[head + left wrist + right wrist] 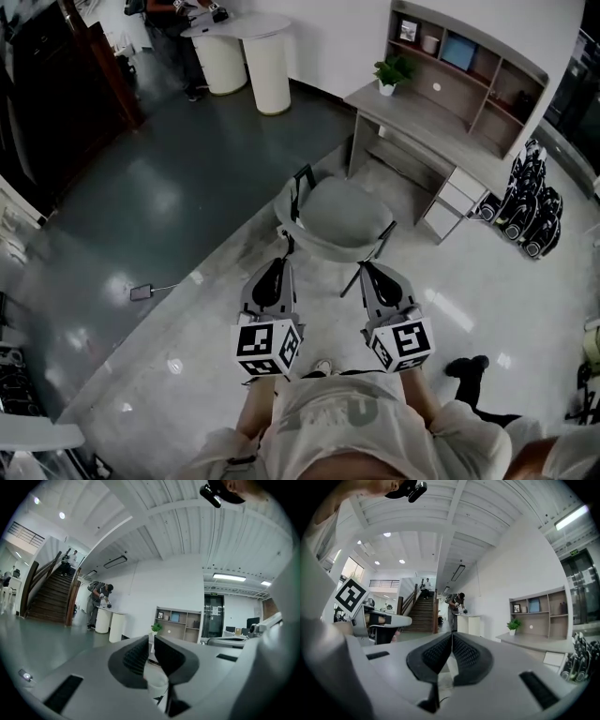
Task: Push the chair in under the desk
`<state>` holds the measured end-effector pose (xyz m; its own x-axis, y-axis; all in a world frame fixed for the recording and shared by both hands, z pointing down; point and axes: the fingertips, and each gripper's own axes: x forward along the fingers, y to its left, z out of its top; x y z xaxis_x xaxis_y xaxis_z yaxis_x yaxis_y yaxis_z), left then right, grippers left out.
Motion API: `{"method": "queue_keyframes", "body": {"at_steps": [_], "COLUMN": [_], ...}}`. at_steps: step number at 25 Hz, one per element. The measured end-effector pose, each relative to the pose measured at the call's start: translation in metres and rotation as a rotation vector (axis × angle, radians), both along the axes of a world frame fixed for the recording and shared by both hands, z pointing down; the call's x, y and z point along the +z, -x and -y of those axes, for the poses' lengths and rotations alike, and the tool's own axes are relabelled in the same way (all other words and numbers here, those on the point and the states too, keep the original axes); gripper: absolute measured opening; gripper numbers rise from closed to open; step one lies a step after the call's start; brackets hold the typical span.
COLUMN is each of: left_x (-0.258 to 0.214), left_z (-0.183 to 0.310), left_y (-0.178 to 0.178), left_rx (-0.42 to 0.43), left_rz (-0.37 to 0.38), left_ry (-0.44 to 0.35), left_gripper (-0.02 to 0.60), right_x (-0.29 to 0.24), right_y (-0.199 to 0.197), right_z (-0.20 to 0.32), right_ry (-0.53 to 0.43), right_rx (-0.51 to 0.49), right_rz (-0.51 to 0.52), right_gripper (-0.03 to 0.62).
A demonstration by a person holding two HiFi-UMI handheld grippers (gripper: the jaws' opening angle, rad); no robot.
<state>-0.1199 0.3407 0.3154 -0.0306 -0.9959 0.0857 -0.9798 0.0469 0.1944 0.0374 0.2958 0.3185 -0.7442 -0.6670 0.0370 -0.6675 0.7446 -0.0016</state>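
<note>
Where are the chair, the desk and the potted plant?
chair (342, 211): head view, middle of the seat.
desk (422, 127): head view, bare desktop.
potted plant (394, 70): head view, leaves.

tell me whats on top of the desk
A potted plant at one end of the desk and a shelf unit with a framed picture; shelf backs are shadowed.

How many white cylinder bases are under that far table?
2: the left cylinder base and the right cylinder base, side by side under the white tabletop. More could be hidden behind them.
</note>
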Motion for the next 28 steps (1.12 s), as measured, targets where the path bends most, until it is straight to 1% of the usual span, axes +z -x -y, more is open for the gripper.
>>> {"method": "queue_keyframes", "body": {"at_steps": [3, 6, 10, 13, 15, 20, 28], "left_x": [0.007, 0.011, 0.025, 0.04, 0.045, 0.048, 0.037], "left_z": [0.01, 0.026, 0.05, 0.073, 0.094, 0.148, 0.238], "left_y": [0.023, 0.032, 0.03, 0.027, 0.024, 0.028, 0.05], "left_rx": [0.003, 0.017, 0.051, 0.065, 0.068, 0.023, -0.092], "left_rz": [-0.019, -0.023, -0.042, -0.049, -0.052, -0.047, -0.029], "left_ry": [0.024, 0.039, 0.075, 0.111, 0.12, 0.114, 0.134], "left_gripper": [0.048, 0.048, 0.048, 0.048, 0.048, 0.048, 0.048], "right_x": [-0.003, -0.003, 0.013, 0.024, 0.028, 0.04, 0.026], "right_y": [0.015, 0.017, 0.019, 0.026, 0.029, 0.036, 0.059], "right_z": [-0.001, 0.008, 0.025, 0.044, 0.064, 0.126, 0.235], "right_ry": [-0.022, -0.045, -0.034, -0.021, -0.018, -0.012, -0.02], "right_rx": [0.007, 0.035, 0.049, 0.023, 0.003, -0.046, -0.138], "right_rz": [-0.008, -0.045, -0.121, -0.137, -0.144, -0.129, -0.093], "right_gripper": [0.018, 0.02, 0.02, 0.02, 0.02, 0.02, 0.02]}}
